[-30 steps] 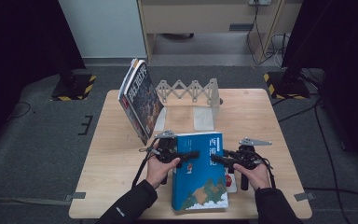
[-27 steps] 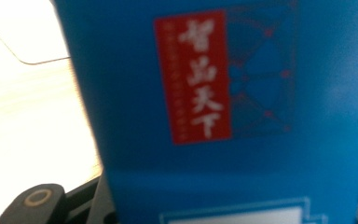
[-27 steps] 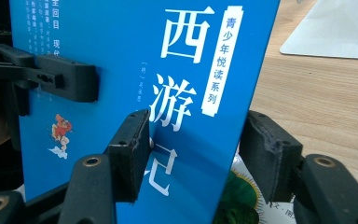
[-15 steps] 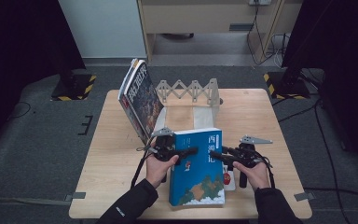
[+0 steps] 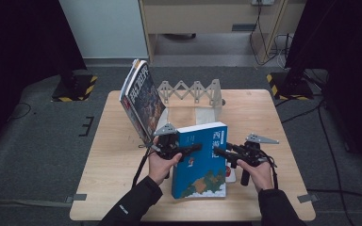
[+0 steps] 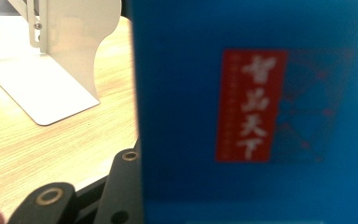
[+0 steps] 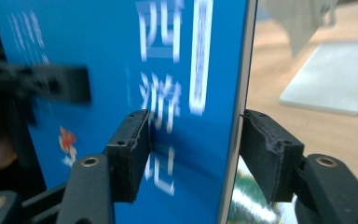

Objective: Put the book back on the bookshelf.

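The right gripper (image 5: 222,154) has its two black jaws on either side of the blue book (image 5: 201,160), one pad on the front cover and the other at the page edge; the jaws have just been opening a little, and whether the pads press on the book cannot be told. The left gripper (image 5: 194,147) reaches onto the book from its other edge, one jaw lying across the cover; in the left gripper view the back cover (image 6: 256,112) hides the far jaw, so its grip cannot be told either. The book is tilted up off the wooden table (image 5: 113,155), its lower end near the table's front edge. Just behind the book stands a white metal expanding bookend rack (image 5: 193,92), and beside the book's left edge a magazine (image 5: 141,101) leans upright against that rack.
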Available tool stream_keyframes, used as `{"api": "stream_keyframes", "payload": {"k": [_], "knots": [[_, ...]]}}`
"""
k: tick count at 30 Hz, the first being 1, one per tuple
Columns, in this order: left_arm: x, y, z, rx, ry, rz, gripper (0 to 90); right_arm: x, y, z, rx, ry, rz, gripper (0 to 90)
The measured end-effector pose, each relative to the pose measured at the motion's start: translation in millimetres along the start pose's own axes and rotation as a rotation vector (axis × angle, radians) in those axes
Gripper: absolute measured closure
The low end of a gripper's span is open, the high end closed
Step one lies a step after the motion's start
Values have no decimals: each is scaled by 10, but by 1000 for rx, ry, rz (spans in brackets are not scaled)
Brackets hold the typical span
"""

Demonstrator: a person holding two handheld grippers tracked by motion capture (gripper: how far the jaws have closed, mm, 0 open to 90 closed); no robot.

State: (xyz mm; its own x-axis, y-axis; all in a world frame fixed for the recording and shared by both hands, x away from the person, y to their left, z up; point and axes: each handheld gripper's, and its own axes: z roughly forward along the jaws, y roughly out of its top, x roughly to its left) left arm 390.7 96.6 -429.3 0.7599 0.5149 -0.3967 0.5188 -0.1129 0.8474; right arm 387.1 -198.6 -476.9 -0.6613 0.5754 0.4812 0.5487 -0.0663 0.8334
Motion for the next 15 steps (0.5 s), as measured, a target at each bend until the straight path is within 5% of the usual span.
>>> {"api": "stream_keyframes", "payload": {"k": [3,15], "knots": [[-11,-10,-18,0,2,10,605,-1,-54,48,48,18,4,401],[-24,-59,-44,-15,4,43,594,23,-55,27,54,20,-41,468]]}}
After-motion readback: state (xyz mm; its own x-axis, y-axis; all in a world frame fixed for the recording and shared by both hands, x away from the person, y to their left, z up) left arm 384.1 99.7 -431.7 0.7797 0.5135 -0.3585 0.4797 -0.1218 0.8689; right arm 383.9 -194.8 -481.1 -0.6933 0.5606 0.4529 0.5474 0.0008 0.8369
